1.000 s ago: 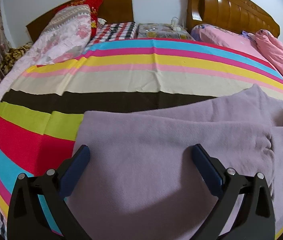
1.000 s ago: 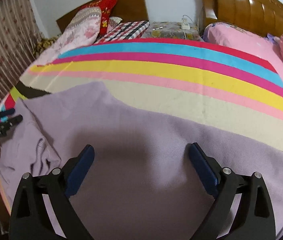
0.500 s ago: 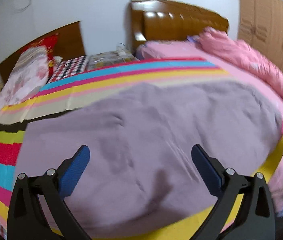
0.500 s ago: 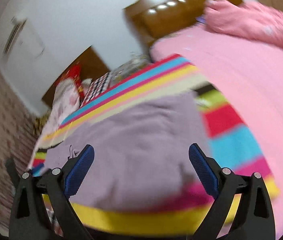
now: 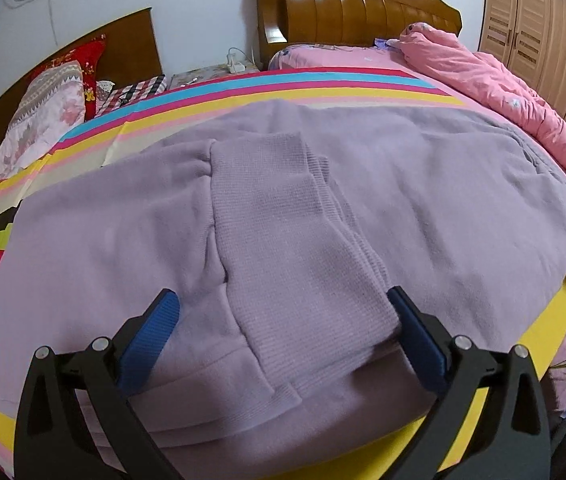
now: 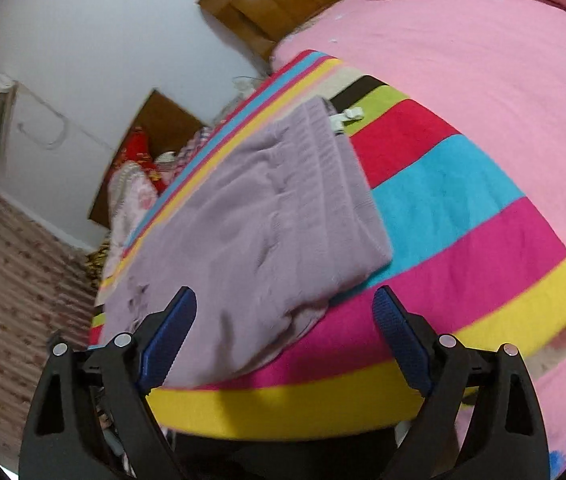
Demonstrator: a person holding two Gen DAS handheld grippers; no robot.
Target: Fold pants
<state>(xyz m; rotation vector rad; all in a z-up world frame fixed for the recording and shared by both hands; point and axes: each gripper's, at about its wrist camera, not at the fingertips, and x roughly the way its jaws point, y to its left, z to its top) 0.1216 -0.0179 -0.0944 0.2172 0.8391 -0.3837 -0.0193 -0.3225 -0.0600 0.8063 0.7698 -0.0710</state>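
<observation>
Lilac pants (image 5: 283,208) lie folded on the striped blanket (image 6: 463,216), both grippers' fingers spread and empty.

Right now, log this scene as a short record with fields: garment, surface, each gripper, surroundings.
garment: lilac pants, lying on the bed, ribbed cuff ends laid over the top
surface: striped blanket over a pink sheet
left gripper: open, holding nothing, over the ribbed part
right gripper: open, empty, at the pants' near corner by the bed edge
surroundings: wooden headboard, pink quilt, wardrobe
</observation>
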